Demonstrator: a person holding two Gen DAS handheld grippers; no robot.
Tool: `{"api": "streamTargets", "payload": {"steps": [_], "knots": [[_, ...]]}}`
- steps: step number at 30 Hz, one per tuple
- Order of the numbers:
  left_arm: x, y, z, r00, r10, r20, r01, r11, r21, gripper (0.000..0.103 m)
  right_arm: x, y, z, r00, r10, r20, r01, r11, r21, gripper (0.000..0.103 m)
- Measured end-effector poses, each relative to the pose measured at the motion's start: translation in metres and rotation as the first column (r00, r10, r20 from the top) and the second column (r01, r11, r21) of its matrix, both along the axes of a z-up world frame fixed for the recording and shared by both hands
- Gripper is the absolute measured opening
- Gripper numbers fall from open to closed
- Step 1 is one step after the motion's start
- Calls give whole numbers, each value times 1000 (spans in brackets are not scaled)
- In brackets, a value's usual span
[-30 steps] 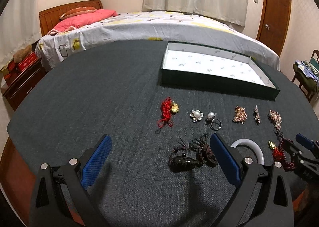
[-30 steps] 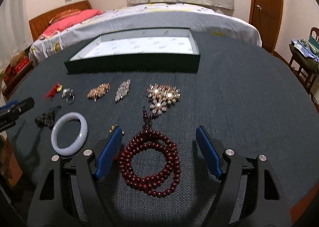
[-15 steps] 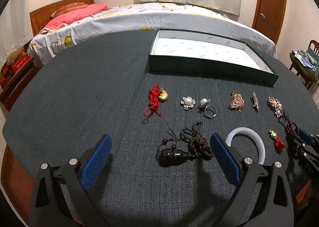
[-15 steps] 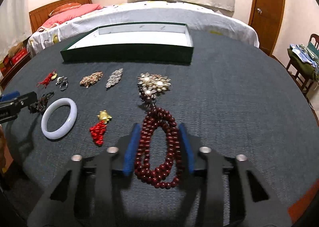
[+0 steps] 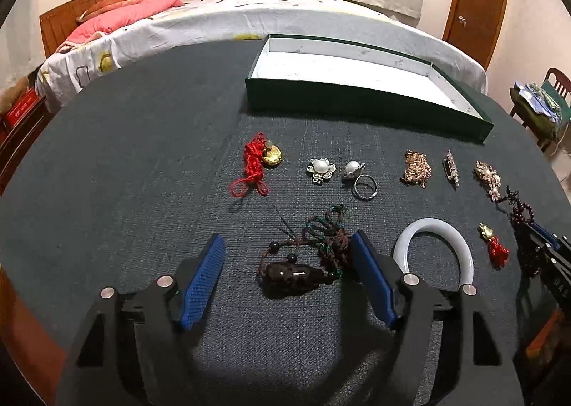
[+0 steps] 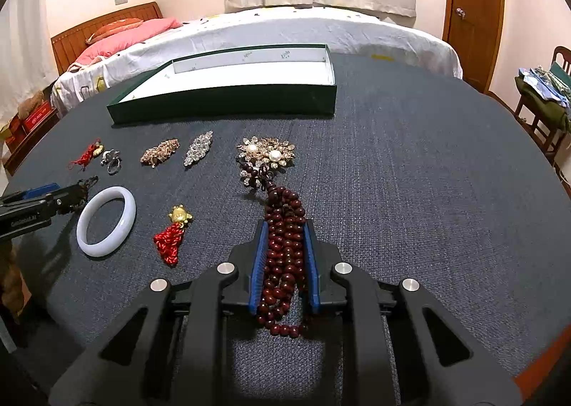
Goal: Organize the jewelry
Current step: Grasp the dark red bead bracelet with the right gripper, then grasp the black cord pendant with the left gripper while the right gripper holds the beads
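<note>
Dark red beads fill the gap between the blue pads of the right gripper [image 6: 283, 256]: its jaws are closing on the bead necklace [image 6: 283, 245], whose bunched strands are already pressed from both sides while the whole piece lies on the desk [image 6: 410, 192]. The left gripper [image 5: 287, 277] straddles a dark knotted-cord pendant [image 5: 296, 272]; its jaws are closing too, but the pads do not yet grip it, only the right pad brushing the cord tangle.

The step in hand looks like a paired pick-up, each hand taking one piece.

Just beyond lie a white bangle [image 6: 106, 221] and a small red tassel charm [image 6: 171, 236], then a row of brooches, a ring [image 5: 364, 186] and a red-cord charm [image 5: 255, 165].

Farthest back, the green box [image 6: 228, 104] stands open and appears to hold nothing, so the sorting has barely begun.

Next, the right hand probably needs to lift straight up, so that the loose strands and the knotted end by the pearl brooch [image 6: 267, 152] come clear without dragging it, then carry to the box.
</note>
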State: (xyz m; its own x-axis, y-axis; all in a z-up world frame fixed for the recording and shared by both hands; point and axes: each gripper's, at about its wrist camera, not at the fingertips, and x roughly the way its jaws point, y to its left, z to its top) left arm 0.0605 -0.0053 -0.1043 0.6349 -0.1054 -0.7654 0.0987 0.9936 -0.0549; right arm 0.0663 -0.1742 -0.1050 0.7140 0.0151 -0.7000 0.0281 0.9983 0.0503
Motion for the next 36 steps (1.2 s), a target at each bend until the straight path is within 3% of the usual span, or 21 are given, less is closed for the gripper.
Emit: {"api": "streamTargets", "payload": {"steps": [13, 19, 28, 33, 36], "knots": [[-6, -2, 1, 1000, 16, -6, -16, 1000, 10, 71, 0, 0, 0, 1000, 1, 0, -1, 1000, 2, 20], [-5, -4, -2, 1000, 17, -11, -16, 1000, 12, 78, 0, 1, 0, 1000, 5, 1, -5, 1000, 1, 20], [-10, -7, 4, 1000, -1, 20, 1, 1000, 1, 78, 0, 1, 0, 1000, 5, 2, -5, 1000, 1, 20], [-6, -10, -3, 1000, -12, -5, 12, 1000, 15, 78, 0, 1, 0, 1000, 5, 1, -5, 1000, 1, 20], [-6, -6, -3, 1000, 6, 4, -6, 1000, 8, 65, 0, 2, 0, 1000, 5, 1, -5, 1000, 2, 20]]}}
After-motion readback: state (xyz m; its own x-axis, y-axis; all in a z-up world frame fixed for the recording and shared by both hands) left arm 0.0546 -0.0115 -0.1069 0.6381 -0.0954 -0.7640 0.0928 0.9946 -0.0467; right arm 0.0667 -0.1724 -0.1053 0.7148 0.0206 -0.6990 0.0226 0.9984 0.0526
